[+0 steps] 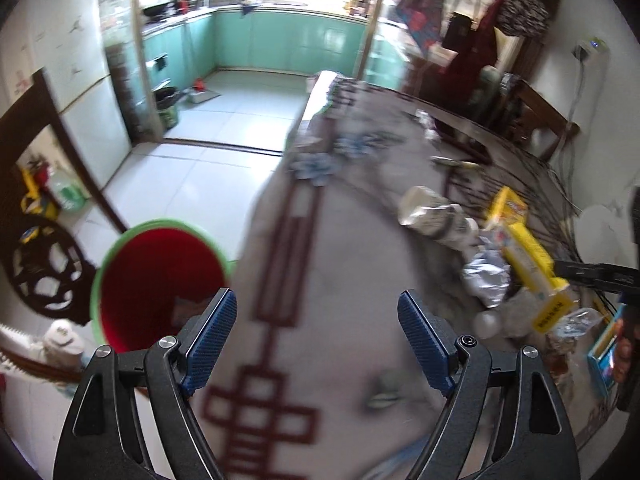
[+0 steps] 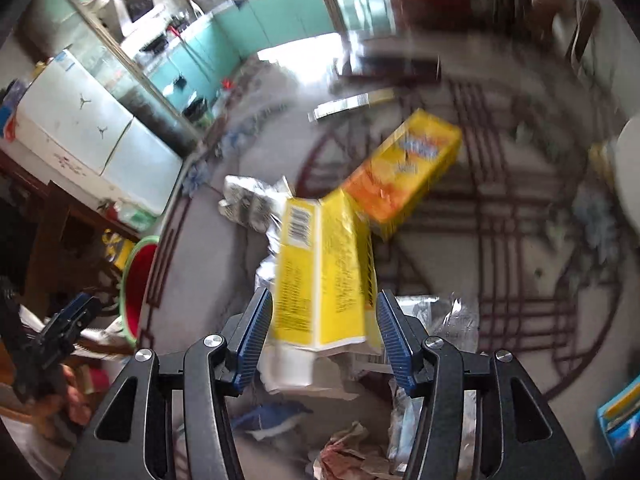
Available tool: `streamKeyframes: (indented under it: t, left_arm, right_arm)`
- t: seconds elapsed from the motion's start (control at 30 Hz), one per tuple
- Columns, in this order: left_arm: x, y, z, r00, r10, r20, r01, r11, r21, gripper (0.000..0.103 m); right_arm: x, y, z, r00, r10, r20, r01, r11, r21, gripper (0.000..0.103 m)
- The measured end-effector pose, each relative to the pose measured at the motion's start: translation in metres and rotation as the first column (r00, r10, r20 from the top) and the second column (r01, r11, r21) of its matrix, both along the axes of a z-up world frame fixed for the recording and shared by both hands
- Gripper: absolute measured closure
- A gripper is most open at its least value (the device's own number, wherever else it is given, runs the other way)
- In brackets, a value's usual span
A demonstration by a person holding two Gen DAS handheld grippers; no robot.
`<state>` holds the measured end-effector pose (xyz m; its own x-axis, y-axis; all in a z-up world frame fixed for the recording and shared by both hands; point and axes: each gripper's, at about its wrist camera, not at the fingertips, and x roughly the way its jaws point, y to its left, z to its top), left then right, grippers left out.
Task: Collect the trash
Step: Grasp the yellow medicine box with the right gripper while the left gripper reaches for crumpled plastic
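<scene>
Right hand-held gripper (image 2: 324, 334) open around yellow box (image 2: 320, 272), barcode at centre frame, text blurred; left hand-held gripper (image 1: 318, 338) open, empty

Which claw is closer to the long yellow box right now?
Right. The right claw has the long yellow box between its fingers, at the trash pile. The left claw hangs open over bare tablecloth near the red bin, well to the side of the box.

Two yellow cartons (image 2: 324, 272) (image 2: 404, 168) are counted on the surface (image 1: 328, 288). One paper cup (image 1: 424, 208), one crumpled foil wrapper (image 1: 486, 276), one red bin (image 1: 160, 280) with green rim are noted. Two grippers (image 1: 316, 340) (image 2: 324, 344) are seen.
</scene>
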<state>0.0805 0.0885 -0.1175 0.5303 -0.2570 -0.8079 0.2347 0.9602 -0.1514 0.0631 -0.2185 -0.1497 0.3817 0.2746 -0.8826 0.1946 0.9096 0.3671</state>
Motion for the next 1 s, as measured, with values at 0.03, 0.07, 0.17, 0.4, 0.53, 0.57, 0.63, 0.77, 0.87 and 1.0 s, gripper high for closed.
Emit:
streamKeyframes:
  t: [0.03, 0.07, 0.17, 0.4, 0.53, 0.57, 0.63, 0.77, 0.87, 1.0]
  left_arm:
    - [0.000, -0.010, 0.001, 1.000, -0.015, 0.003, 0.015, 1.000, -0.002, 0.020]
    - [0.001, -0.017, 0.002, 1.000, -0.026, 0.007, 0.026, 1.000, -0.004, 0.020]
    - [0.000, -0.039, 0.007, 0.998, -0.054, 0.015, 0.054, 0.998, -0.013, 0.020]
    - [0.004, -0.073, 0.004, 0.997, -0.076, 0.001, 0.076, 0.997, -0.017, 0.020]
    - [0.007, -0.085, -0.001, 0.997, -0.078, -0.009, 0.078, 0.997, -0.007, 0.020]
    - [0.010, -0.090, -0.003, 0.996, -0.082, -0.017, 0.082, 0.997, -0.005, 0.020]
    - [0.011, -0.095, -0.006, 0.995, -0.090, -0.030, 0.090, 0.996, -0.012, 0.020]
    - [0.015, -0.115, -0.014, 0.989, -0.133, -0.067, 0.130, 0.990, -0.047, 0.020]
    - [0.017, -0.131, -0.025, 0.982, -0.157, -0.108, 0.151, 0.987, -0.060, 0.020]
    - [0.019, -0.150, -0.043, 0.969, -0.185, -0.165, 0.177, 0.982, -0.062, 0.024]
  right_arm:
    - [0.006, -0.002, -0.005, 1.000, 0.017, -0.025, -0.016, 1.000, 0.016, 0.050]
    - [0.008, 0.001, -0.007, 0.999, 0.034, -0.032, -0.033, 0.999, 0.012, 0.050]
    - [0.016, 0.008, -0.013, 0.996, 0.077, -0.043, -0.077, 0.997, -0.012, 0.050]
    - [0.019, 0.010, -0.041, 0.993, 0.093, -0.070, -0.084, 0.989, 0.124, 0.062]
    - [0.013, 0.003, -0.038, 0.996, 0.087, -0.001, -0.085, 0.978, 0.193, 0.067]
    - [0.011, 0.002, -0.033, 0.997, 0.079, 0.023, -0.082, 0.979, 0.187, 0.067]
    - [0.003, -0.005, -0.019, 0.996, 0.050, 0.070, -0.061, 0.985, 0.162, 0.067]
    - [-0.018, -0.024, 0.012, 0.986, -0.032, 0.161, 0.014, 0.994, 0.111, 0.067]
    - [-0.031, -0.033, 0.024, 0.979, -0.072, 0.189, 0.051, 0.992, 0.111, 0.067]
    - [-0.043, -0.042, 0.032, 0.973, -0.114, 0.200, 0.083, 0.984, 0.157, 0.067]
